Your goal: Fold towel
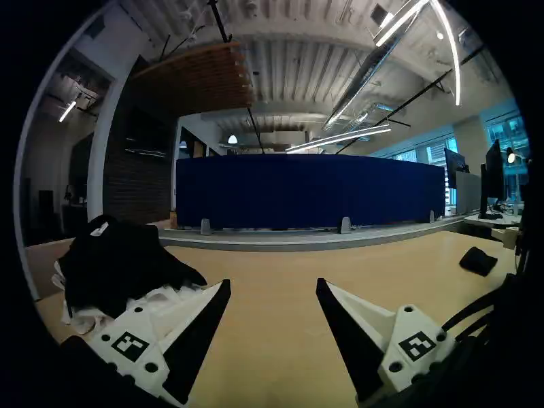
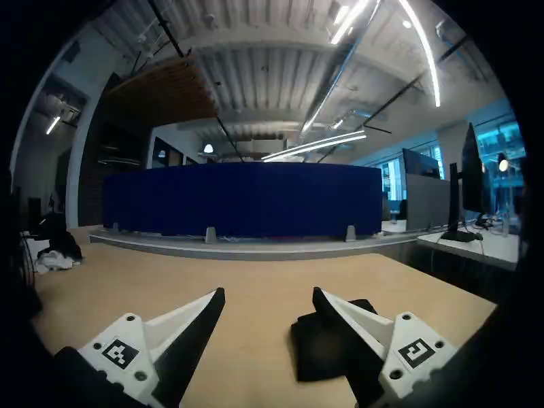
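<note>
In the left gripper view a heap of black and white towels (image 1: 119,268) lies on the wooden table at the left, just beyond my left gripper's left finger. The left gripper (image 1: 273,287) is open with bare table between its fingers. A folded black towel (image 1: 478,260) lies far off at the right. In the right gripper view the folded black towel (image 2: 319,343) lies flat on the table, partly under my right finger. The right gripper (image 2: 268,294) is open over the table. The towel heap (image 2: 58,253) shows small at the far left.
A long blue partition (image 1: 306,190) on a grey base runs along the table's far edge. Monitors (image 2: 466,183) stand on a neighbouring desk at the right. Dark cables (image 1: 483,306) hang near the right finger in the left gripper view. The light wooden table (image 2: 258,285) stretches ahead.
</note>
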`<act>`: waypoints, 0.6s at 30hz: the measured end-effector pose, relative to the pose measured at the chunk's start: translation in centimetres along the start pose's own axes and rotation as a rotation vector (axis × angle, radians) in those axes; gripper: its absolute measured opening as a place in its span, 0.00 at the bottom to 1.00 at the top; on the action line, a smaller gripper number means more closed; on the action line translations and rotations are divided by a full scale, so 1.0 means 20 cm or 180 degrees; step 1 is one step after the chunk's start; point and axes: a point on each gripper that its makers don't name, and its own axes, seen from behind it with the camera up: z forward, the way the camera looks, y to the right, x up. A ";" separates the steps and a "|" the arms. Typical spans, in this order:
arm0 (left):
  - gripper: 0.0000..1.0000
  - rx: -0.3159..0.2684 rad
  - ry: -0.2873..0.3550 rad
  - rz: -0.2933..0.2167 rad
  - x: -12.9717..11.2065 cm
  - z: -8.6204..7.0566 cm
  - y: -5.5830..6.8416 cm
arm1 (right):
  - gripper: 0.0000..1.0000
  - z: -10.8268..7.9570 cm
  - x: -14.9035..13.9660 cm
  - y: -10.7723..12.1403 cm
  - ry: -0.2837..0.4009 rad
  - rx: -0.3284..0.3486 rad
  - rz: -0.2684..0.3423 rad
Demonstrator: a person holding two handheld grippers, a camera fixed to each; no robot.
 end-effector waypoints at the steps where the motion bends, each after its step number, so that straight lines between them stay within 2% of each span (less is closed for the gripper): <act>1: 0.93 0.0000 0.0000 0.0000 0.00 0.00 0.00 | 1.00 0.00 0.00 0.00 0.0000 0.0000 0.0000; 18: 0.93 -0.0001 -0.0001 -0.0002 0.01 0.00 0.00 | 1.00 0.00 0.00 0.00 0.0000 0.0000 0.0001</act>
